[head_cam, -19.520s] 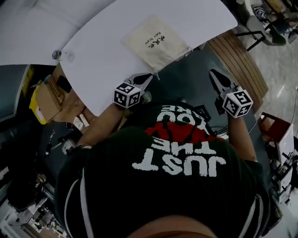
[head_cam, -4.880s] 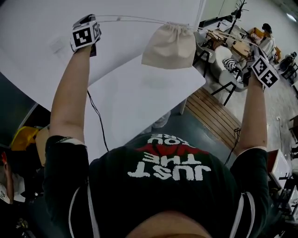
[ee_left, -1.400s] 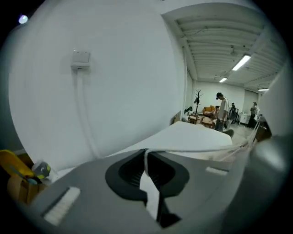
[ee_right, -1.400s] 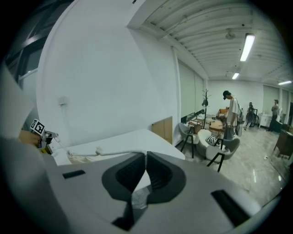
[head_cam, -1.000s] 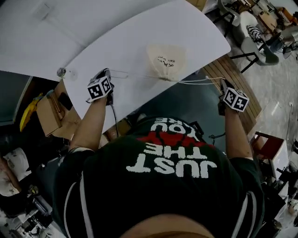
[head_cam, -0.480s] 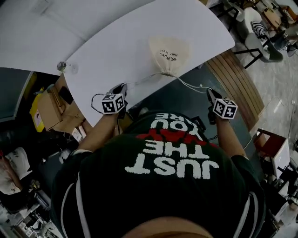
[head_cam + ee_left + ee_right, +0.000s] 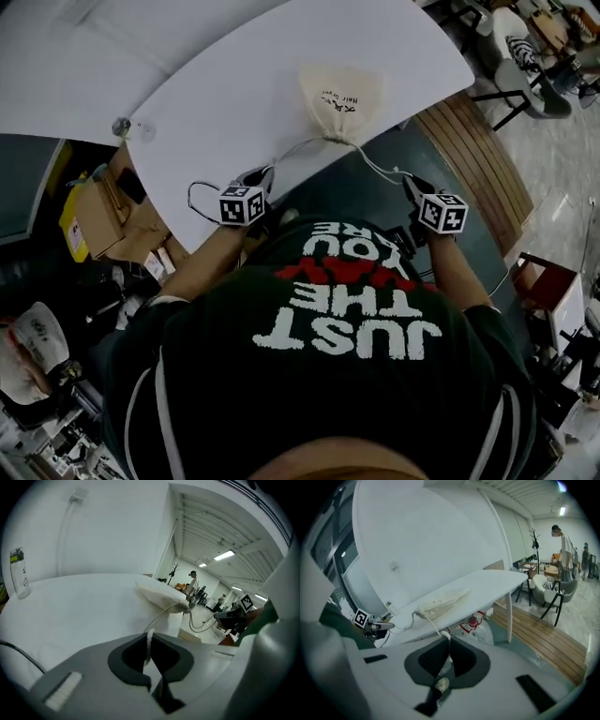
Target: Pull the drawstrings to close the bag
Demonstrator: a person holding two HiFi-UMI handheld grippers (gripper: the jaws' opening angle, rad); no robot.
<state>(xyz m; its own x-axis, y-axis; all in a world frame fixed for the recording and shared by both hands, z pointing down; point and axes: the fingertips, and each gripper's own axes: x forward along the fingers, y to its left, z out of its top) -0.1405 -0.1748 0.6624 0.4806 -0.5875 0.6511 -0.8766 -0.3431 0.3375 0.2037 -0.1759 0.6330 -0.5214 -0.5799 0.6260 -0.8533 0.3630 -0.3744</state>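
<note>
A cream drawstring bag [image 7: 342,94] lies on the white table [image 7: 216,103], its neck [image 7: 336,139] cinched tight and pointing at the near edge. One drawstring [image 7: 291,150] runs from the neck to my left gripper [image 7: 266,173], which is shut on it. The other drawstring [image 7: 380,171] sags to my right gripper [image 7: 410,182], also shut on its cord. In the left gripper view the cord [image 7: 159,618] enters the shut gripper [image 7: 149,644] from the bag [image 7: 157,596]. The right gripper view shows the bag [image 7: 440,601] and the cord pinched in the gripper [image 7: 449,645].
A small clear bottle [image 7: 120,126] stands at the table's left corner. Cardboard boxes [image 7: 98,211] sit on the floor at the left. A wooden platform [image 7: 478,141] and chairs [image 7: 525,52] lie to the right. A red-capped water jug [image 7: 477,623] stands under the table.
Both grippers have come back toward the person's body and closer together, still holding the cords. The drawstrings have gone from stretched sideways to slack. The bag stays flat on the table.
</note>
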